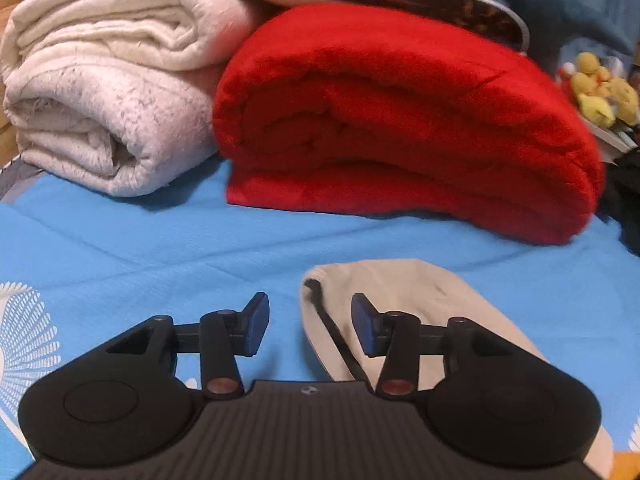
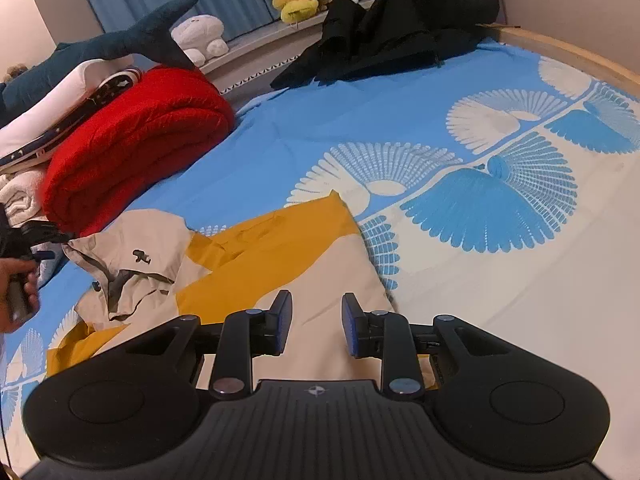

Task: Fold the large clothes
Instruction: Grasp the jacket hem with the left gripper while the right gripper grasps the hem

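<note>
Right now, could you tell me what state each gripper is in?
Left gripper: open, holding nothing, by the jacket hood.
Right gripper: open, holding nothing, over the jacket.

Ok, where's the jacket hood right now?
In the left wrist view the beige hood lies on the blue bedsheet, just ahead of the open left gripper, in front of the folded red blanket.

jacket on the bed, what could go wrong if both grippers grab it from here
1. The left gripper is open at the jacket hood edge, by a dark drawstring; it may pinch only the cord.
2. The right gripper is open over flat cloth and may catch the bedsheet too.
</note>
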The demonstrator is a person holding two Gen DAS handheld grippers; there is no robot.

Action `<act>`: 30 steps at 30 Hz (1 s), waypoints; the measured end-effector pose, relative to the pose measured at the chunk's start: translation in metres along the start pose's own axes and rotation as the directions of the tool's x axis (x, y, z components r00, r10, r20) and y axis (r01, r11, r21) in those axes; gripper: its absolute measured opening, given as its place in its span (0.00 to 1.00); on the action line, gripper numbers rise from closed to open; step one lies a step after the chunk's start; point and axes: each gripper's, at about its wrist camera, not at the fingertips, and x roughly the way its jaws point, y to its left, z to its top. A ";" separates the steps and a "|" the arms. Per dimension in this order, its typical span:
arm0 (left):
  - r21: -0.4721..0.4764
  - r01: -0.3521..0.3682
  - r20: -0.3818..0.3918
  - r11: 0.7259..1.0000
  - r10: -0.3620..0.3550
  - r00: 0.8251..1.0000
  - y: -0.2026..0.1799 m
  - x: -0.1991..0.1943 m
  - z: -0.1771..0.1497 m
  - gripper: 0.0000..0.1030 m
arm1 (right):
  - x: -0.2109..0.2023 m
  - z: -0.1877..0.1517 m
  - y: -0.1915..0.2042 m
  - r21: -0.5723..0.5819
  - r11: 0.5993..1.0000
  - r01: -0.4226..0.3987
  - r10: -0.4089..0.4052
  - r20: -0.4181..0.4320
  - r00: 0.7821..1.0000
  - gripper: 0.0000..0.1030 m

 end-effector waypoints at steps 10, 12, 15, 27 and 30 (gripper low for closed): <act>0.313 0.366 0.217 0.876 -0.442 0.870 -0.020 -0.202 -0.064 0.00 | -0.009 0.007 0.005 0.016 0.999 -0.030 0.030 0.019 0.999 0.28; 0.400 0.407 0.204 0.821 -0.513 0.834 -0.011 -0.269 -0.114 0.00 | -0.015 0.008 0.002 0.032 0.998 -0.055 0.054 0.035 0.998 0.29; 0.439 0.433 0.096 0.787 -0.520 0.849 0.008 -0.330 -0.201 0.00 | -0.022 0.008 -0.001 0.058 0.994 -0.093 0.089 0.058 0.994 0.29; -0.128 0.364 -0.056 0.923 -0.373 0.926 0.092 -0.305 -0.277 0.25 | -0.012 -0.006 0.021 0.155 0.957 -0.246 0.249 0.000 0.968 0.42; -0.176 0.367 -0.100 0.913 -0.388 0.916 0.082 -0.281 -0.274 0.25 | 0.005 -0.018 0.031 0.168 0.952 -0.256 0.271 -0.078 0.959 0.43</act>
